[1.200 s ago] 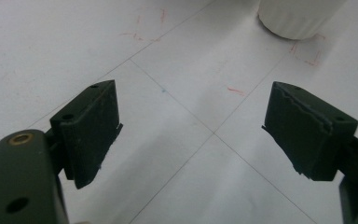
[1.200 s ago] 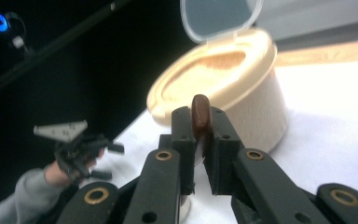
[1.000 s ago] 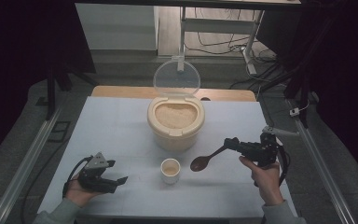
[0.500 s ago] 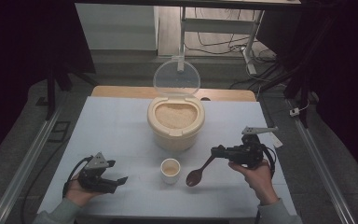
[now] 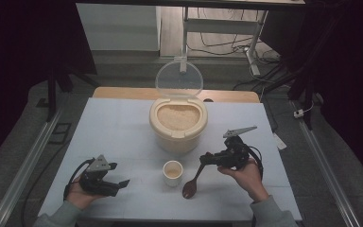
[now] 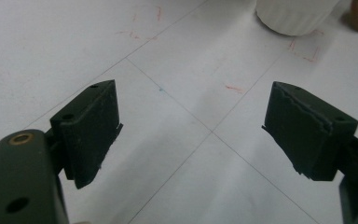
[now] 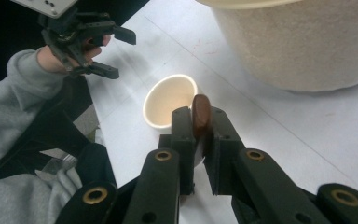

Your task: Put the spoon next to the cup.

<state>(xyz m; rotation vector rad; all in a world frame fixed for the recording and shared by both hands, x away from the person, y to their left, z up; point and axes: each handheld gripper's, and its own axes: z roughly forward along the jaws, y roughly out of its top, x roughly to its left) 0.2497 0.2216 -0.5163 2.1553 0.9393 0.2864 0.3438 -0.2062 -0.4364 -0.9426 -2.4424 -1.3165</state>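
Tabletop (image 5: 118, 127): pale blue-white sheet, faint grid lines and small red marks seen in the left gripper view.

Rice container (image 5: 178, 124): cream, round, at centre rear of the tabletop; filled with pale grain. Its clear lid (image 5: 179, 78) stands upright behind the opening.

Cup (image 5: 172, 172): small, cream, ribbed outside, just in front of the container, between the two tools. It seems to hold a little pale content, though the high view is too coarse to be sure.

Spoon (image 5: 192, 182): dark brown wood. Bowl end rests low on the tabletop just right of the cup; handle slants up to the right tool. In the right gripper view the handle end (image 7: 201, 115) stands edge-on between the jaws.

Right tool (image 5: 206, 159): held in the right hand (image 5: 246, 173) at front right, jaws clenched on the spoon handle, pointing left toward the cup.

Left tool (image 5: 121, 183): held in the left hand (image 5: 77, 192) at front left, well apart from the cup. Jaws released, spread wide over bare tabletop, nothing between them.
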